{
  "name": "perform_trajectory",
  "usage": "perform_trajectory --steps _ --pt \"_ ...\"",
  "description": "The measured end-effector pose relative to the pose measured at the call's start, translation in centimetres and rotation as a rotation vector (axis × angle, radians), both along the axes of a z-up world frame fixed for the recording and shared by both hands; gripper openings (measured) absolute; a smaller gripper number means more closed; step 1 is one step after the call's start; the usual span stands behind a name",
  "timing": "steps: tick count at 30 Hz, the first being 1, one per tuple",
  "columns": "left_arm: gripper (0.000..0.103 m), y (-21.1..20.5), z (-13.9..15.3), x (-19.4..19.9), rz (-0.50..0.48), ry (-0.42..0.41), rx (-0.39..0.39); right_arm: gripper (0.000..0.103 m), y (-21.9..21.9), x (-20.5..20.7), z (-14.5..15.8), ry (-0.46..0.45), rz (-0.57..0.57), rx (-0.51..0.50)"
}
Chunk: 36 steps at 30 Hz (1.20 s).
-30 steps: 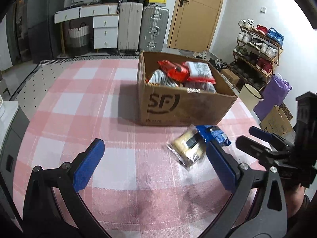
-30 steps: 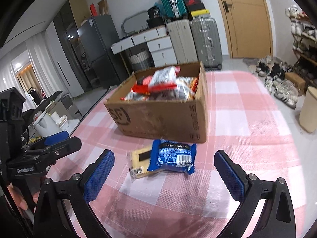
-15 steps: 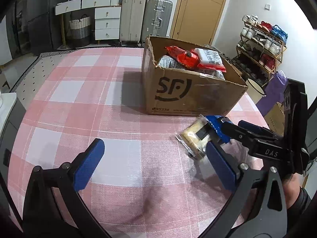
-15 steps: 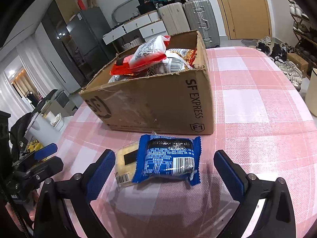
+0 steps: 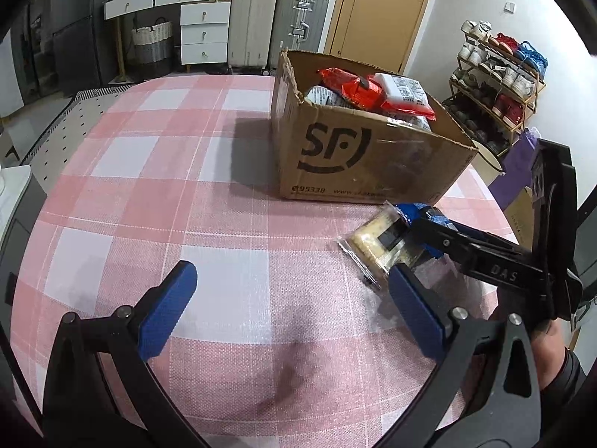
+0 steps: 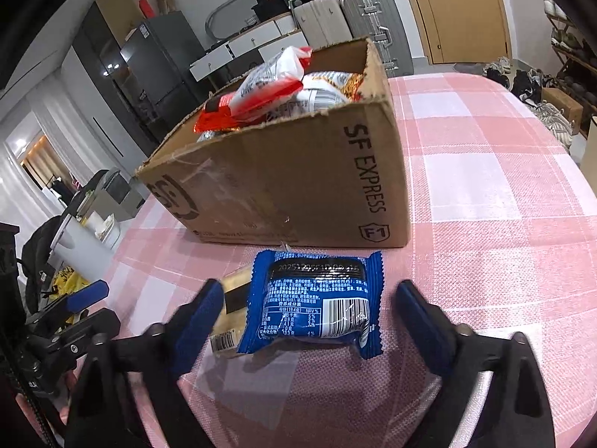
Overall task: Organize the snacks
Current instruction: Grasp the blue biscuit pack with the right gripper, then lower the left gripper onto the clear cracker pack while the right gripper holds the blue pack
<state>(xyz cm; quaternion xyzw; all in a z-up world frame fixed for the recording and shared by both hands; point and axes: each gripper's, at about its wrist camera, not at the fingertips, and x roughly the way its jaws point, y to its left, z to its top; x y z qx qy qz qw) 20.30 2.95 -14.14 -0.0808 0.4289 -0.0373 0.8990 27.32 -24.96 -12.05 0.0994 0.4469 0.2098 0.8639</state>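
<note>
A blue snack packet [image 6: 317, 302] lies on the pink checked tablecloth, partly on top of a clear packet with a yellow snack [image 6: 233, 291]. My right gripper [image 6: 309, 321] straddles the blue packet. Its jaws are closing and the pads stand just off the wrapper on both sides. In the left wrist view the same yellow packet [image 5: 377, 250] lies under the right gripper's black fingers [image 5: 466, 246]. My left gripper [image 5: 291, 311] hangs open over bare cloth to the left of both packets. Behind them stands an open cardboard box [image 6: 280, 186] [image 5: 373, 164] holding red and white snack packets [image 5: 354, 87].
The table's edge curves away on the far left [image 5: 74, 100] and on the right [image 6: 552, 142]. Beyond it are suitcases [image 5: 302, 22], a white drawer unit [image 5: 205, 33], a shoe rack [image 5: 500, 86] and a wooden door [image 5: 380, 11]. A hand [image 5: 548, 339] holds the right gripper.
The right gripper came down and forward onto the blue packet, and its jaws narrowed around it. The left gripper sank a little toward the table.
</note>
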Motion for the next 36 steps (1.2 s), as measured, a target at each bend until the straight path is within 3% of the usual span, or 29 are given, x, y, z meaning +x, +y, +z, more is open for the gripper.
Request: perform_trajectory --steps 2,6,9,23,36 --pt "0.102 0.0 -0.1 -0.1 0.000 0.002 -0.002 0.080 -0.1 -0.1 0.0 -0.004 0.003 0.003" --pt "0.102 -0.2 -0.2 -0.1 0.000 0.010 0.000 0.057 0.2 -0.2 -0.4 0.001 0.009 0.010" --pt "0.102 -0.2 -0.3 -0.2 0.001 0.014 0.001 0.050 0.2 -0.4 -0.4 -0.003 0.018 0.019" --pt "0.102 -0.6 -0.4 -0.3 -0.002 0.030 0.003 0.049 -1.7 -2.1 1.4 -0.068 0.001 0.057" --pt "0.102 -3.4 -1.1 1.0 -0.094 0.070 -0.007 0.049 -4.6 -4.7 4.1 -0.127 -0.042 0.098"
